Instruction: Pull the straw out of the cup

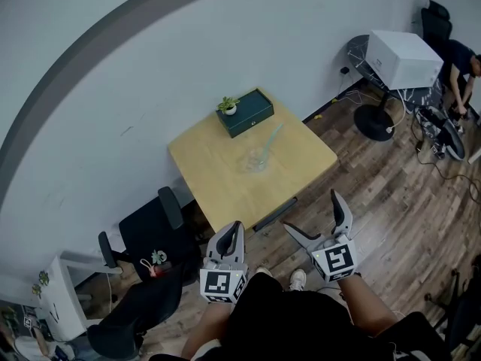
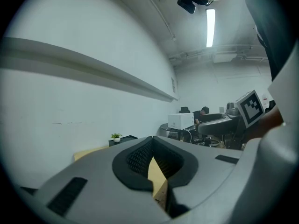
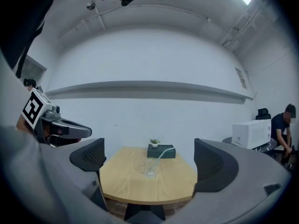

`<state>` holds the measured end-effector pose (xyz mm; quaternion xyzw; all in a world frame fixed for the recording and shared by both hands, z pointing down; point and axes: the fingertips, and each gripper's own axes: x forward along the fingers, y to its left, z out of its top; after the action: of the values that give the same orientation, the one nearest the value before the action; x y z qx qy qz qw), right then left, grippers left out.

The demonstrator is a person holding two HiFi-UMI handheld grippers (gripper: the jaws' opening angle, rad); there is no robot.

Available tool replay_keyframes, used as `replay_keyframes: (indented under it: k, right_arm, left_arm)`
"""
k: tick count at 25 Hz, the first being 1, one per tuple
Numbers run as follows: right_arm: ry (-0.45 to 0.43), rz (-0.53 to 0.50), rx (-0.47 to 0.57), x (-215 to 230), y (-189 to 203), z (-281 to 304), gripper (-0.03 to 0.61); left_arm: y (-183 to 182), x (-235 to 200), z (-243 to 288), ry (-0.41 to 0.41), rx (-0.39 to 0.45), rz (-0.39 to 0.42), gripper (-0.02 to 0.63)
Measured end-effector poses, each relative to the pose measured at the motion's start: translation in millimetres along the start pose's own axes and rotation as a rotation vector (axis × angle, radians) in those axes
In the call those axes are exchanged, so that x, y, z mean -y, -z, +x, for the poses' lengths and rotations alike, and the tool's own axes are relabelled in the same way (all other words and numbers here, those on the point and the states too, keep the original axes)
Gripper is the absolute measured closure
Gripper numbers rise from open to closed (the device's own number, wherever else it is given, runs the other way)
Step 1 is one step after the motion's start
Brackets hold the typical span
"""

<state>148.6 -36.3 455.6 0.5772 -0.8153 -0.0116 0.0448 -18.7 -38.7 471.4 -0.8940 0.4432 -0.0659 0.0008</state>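
Note:
A clear glass cup [image 1: 255, 159] stands near the middle of the square wooden table [image 1: 218, 183], with a pale straw [image 1: 271, 138] leaning out of it to the right. In the right gripper view the cup [image 3: 149, 167] and straw [image 3: 161, 156] appear far ahead, framed between the jaws. My right gripper [image 1: 318, 218] is open and empty, short of the table's near edge. My left gripper [image 1: 231, 236] hangs by the near left corner, its jaws shut with nothing held; its own view [image 2: 152, 158] shows the pads pressed together.
A dark green box [image 1: 246, 113] with a small potted plant [image 1: 228, 105] sits at the table's far edge by the white wall. A black office chair [image 1: 154, 239] stands left of the table. At the right are a white box [image 1: 404, 57] and a seated person [image 1: 462, 66].

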Motion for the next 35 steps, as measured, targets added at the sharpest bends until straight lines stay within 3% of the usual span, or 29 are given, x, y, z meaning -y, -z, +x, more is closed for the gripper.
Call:
replay_keyframes:
  k: [20, 35]
  right_arm:
    - [-0.061, 0.102, -0.107, 36, 32, 182, -0.018]
    - [-0.073, 0.274, -0.271, 42, 95, 276, -0.018]
  left_arm:
    - [9, -123, 117, -0.041, -0.014, -0.050, 0.595]
    - [27, -172, 147, 0.000, -0.025, -0.120, 0.595]
